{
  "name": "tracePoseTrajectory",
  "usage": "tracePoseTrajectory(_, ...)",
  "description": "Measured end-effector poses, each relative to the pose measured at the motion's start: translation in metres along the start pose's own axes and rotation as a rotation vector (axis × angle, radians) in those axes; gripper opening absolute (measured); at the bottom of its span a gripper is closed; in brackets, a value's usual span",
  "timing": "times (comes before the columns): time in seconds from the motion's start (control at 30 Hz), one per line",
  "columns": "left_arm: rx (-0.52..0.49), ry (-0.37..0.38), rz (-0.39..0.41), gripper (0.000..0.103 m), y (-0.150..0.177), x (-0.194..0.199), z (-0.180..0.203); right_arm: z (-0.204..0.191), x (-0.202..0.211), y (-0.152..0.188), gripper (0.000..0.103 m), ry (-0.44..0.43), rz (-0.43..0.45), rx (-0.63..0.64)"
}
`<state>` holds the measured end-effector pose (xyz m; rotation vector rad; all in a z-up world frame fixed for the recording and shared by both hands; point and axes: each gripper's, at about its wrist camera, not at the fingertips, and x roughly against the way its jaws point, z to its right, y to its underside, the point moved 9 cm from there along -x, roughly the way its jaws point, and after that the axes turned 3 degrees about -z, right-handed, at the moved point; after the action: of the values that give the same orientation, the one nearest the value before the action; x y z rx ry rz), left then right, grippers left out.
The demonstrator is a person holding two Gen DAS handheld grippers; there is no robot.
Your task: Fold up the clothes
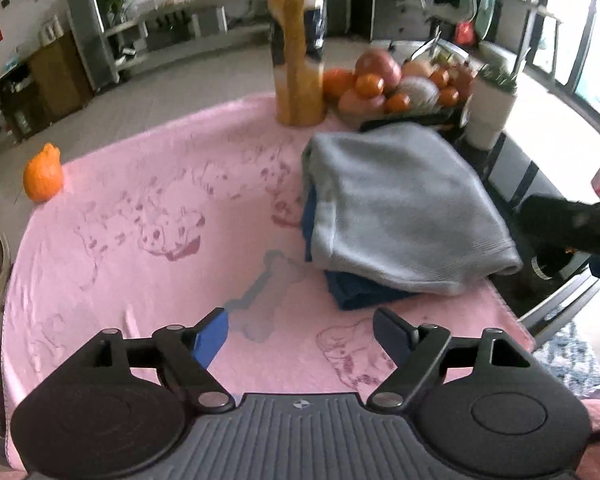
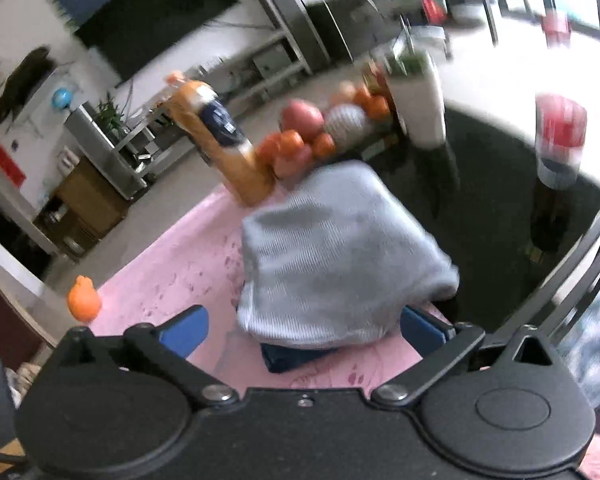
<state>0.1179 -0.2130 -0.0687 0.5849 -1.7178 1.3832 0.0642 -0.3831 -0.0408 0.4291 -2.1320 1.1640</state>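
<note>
Both claws are standing wide open and holding nothing. The left gripper point(image 1: 300, 334) is hovering over bare pink cloth point(image 1: 140, 208), its blue pads point(image 1: 210, 338) clear of any fabric. The right gripper point(image 2: 304, 326) is also spread wide; in its own view the near edge of the grey garment point(image 2: 332, 256) is showing between the two fingers, but the pads are not pressing on it, and blur is preventing a firmer reading of the gap.

The grey garment point(image 1: 400, 204) is lying folded on top of a blue garment point(image 1: 352, 292), the pair forming one stack at the right side of the cloth, near the table's right edge. The blue one is showing only as a strip along the left and near sides.

From the left gripper the stack is lying ahead and to the right, well apart from the pads. From the right gripper it is lying straight ahead and close. The right hand is judged the nearer of the two.

The stack's long axis is running away from the claws, toward the fruit point(image 1: 392, 84) and the bottle point(image 1: 298, 60) behind it.

The fold on this stack is appearing complete; any further handling would be falling to the right hand first.
</note>
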Motion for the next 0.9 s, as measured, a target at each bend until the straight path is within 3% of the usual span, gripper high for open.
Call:
tracePoseTrajectory(0.13, 0.025, 0.032, 0.025, 0.085, 0.003, 0.025, -0.007, -0.014, 0.023, 0.004, 0.103, 0.162, 0.026, 0.092)
tracePoseTrajectory(0.23, 0.034, 0.058, 0.029, 0.089, 0.008, 0.038, -0.009, -0.015, 0.039, 0.007, 0.103, 0.239, 0.037, 0.082)
tracePoseTrajectory(0.47, 0.008, 0.089, 0.046, 0.097, 0.019, 0.071, -0.004, -0.025, 0.071, 0.012, 0.103, 0.212, -0.082, 0.084)
tracePoseTrajectory(0.63, -0.004, 0.117, 0.067, 0.100, 0.026, 0.092, 0.003, -0.027, 0.096, 0.017, 0.103, 0.277, -0.048, 0.129)
tracePoseTrajectory(0.9, -0.018, 0.118, 0.100, 0.102, 0.029, 0.108, 0.011, -0.027, 0.112, 0.023, 0.103, 0.286, -0.043, 0.149)
